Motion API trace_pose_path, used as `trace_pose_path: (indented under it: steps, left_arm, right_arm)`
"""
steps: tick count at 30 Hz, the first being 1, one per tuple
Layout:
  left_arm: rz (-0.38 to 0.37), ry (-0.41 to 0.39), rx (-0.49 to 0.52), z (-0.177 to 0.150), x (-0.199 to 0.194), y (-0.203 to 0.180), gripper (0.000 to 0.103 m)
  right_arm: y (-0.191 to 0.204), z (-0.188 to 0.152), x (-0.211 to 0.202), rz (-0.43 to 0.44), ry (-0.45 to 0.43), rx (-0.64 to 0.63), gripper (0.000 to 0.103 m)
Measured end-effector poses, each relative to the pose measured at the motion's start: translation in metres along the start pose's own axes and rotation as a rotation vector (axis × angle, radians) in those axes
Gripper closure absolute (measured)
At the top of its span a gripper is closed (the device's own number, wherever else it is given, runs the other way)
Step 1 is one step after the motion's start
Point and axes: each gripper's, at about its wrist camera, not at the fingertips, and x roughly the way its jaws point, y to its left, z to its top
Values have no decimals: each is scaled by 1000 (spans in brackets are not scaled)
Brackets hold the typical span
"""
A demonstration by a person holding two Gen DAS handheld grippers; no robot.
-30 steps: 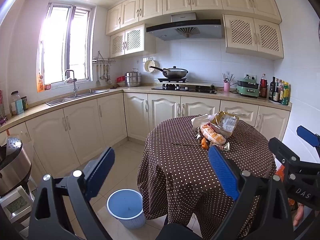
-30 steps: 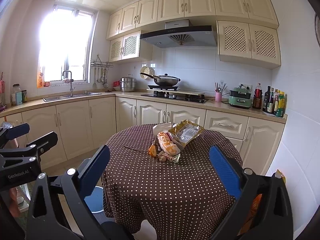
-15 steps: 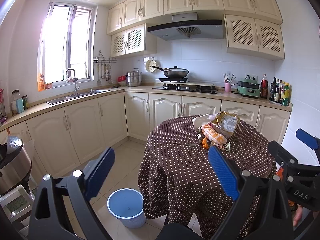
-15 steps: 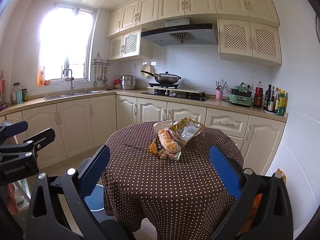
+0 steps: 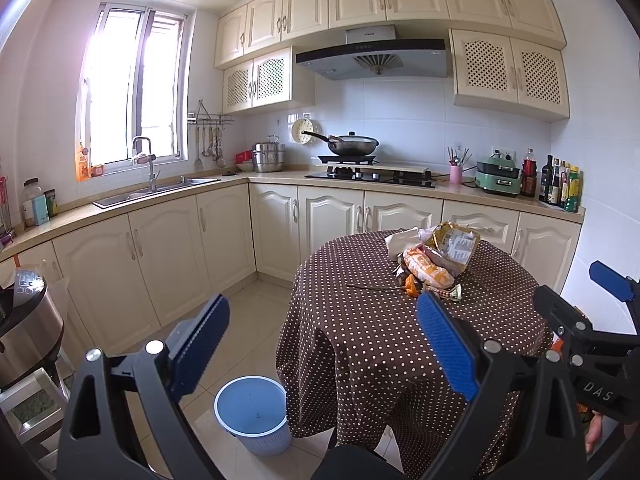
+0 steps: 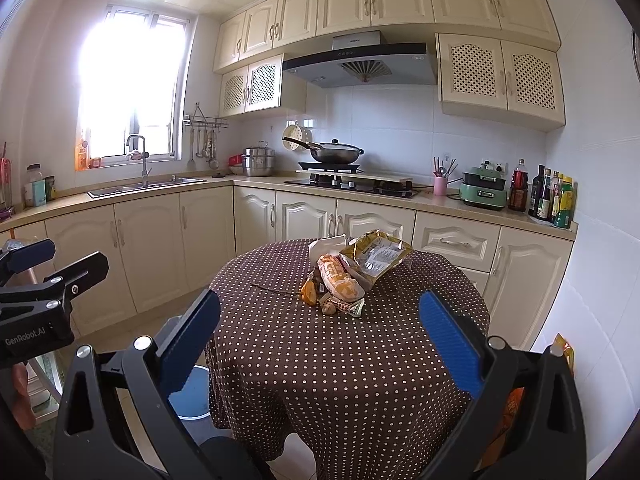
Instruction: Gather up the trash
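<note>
A heap of trash (image 6: pixel 348 276) lies on the round table (image 6: pixel 340 360) with the brown dotted cloth: snack wrappers, a white crumpled tissue, an orange peel and a thin stick. The left wrist view shows the same trash heap (image 5: pixel 430 260) toward the table's far side. A light blue bin (image 5: pixel 252 414) stands on the floor at the table's left foot, and its rim shows as the bin (image 6: pixel 192 396) behind a finger in the right wrist view. My left gripper (image 5: pixel 322 344) is open and holds nothing. My right gripper (image 6: pixel 320 336) is open too, short of the table.
Cream cabinets and a counter (image 5: pixel 160 196) run along the left and back walls, with a sink, a stove with a wok (image 5: pixel 352 146) and bottles (image 5: pixel 560 184). A steel cooker (image 5: pixel 24 328) stands at the left. Tiled floor (image 5: pixel 248 320) lies between table and cabinets.
Both views have shifted slightly, and the trash and table sit a little nearer. Both grippers stay open.
</note>
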Motion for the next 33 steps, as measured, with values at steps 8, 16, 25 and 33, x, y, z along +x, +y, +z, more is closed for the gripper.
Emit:
trace_pose_path:
  steps: [8, 16, 25, 33]
  left_arm:
    - [-1, 3, -1, 0, -1, 2, 10]
    - [1, 8, -1, 1, 0, 2, 10]
    - [3, 15, -4, -2, 3, 4, 10]
    - [9, 38, 2, -5, 14, 2, 10]
  right_arm:
    - [0, 0, 1, 5, 6, 0, 7]
    - [2, 2, 1, 14, 13, -3, 7]
    - [3, 2, 4, 20, 22, -4, 7]
    - [0, -1, 17, 33, 49, 2, 7]
